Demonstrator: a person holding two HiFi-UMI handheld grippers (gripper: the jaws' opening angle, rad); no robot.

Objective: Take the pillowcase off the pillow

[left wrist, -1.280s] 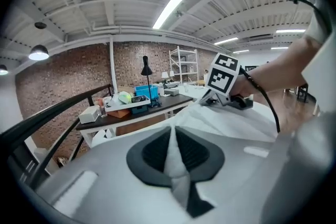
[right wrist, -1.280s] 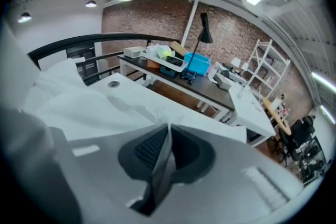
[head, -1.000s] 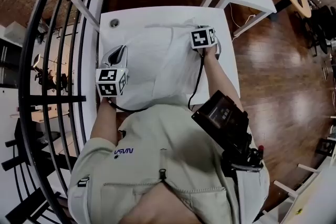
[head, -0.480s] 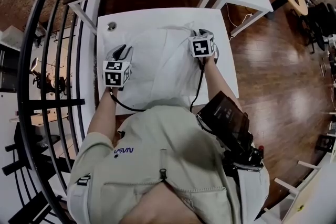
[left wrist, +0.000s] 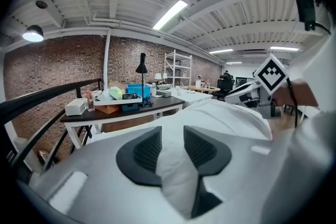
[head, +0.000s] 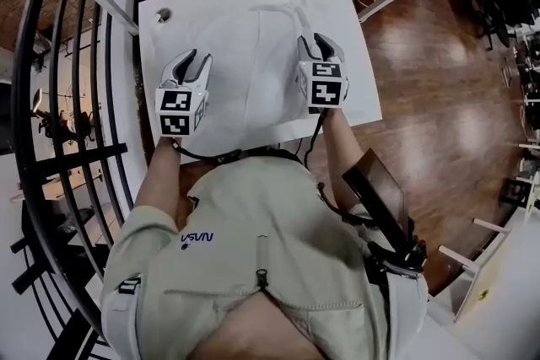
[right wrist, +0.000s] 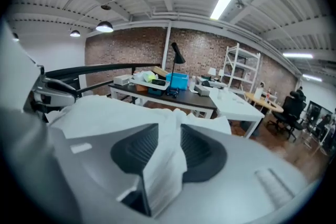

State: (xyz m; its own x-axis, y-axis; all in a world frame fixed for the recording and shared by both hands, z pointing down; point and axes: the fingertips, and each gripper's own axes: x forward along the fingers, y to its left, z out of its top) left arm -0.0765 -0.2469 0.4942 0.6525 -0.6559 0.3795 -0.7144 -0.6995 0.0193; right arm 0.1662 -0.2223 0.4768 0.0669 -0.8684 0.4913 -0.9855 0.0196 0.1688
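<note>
Head view looks down on a white rectangular table (head: 359, 55) with the white fabric pillowcase (head: 253, 55) spread flat across its middle, between the two tools. The cloth is smooth over most of its surface, with a few crumpled ridges at the far edge. White on white, the pillow cannot be told apart from its cover. The left gripper (head: 196, 56) rests at the cloth's left edge and the right gripper (head: 324, 45) at its right edge, each with its black-and-white marker cube on the near side.

Left gripper view shows that gripper's (left wrist: 172, 134) dark ribbed pads standing apart, having just been opening. A soft fold of the pillowcase (left wrist: 220, 113) rises between them and fills the gap without being pinched. Beyond, the cloth swells into a rounded white mound reaching right toward the other gripper. Farther off stands a dark-topped desk (left wrist: 131, 107) carrying a blue plastic bin (left wrist: 137, 91), before a red brick wall (left wrist: 52, 71).

Right gripper view shows this gripper's (right wrist: 169, 136) jaws likewise parted and just opened. A creased, upright strip of the pillowcase (right wrist: 105, 110) lies in the gap, leaning toward the left pad. The fabric spreads left in a broad flat sheet with a folded edge.
</note>
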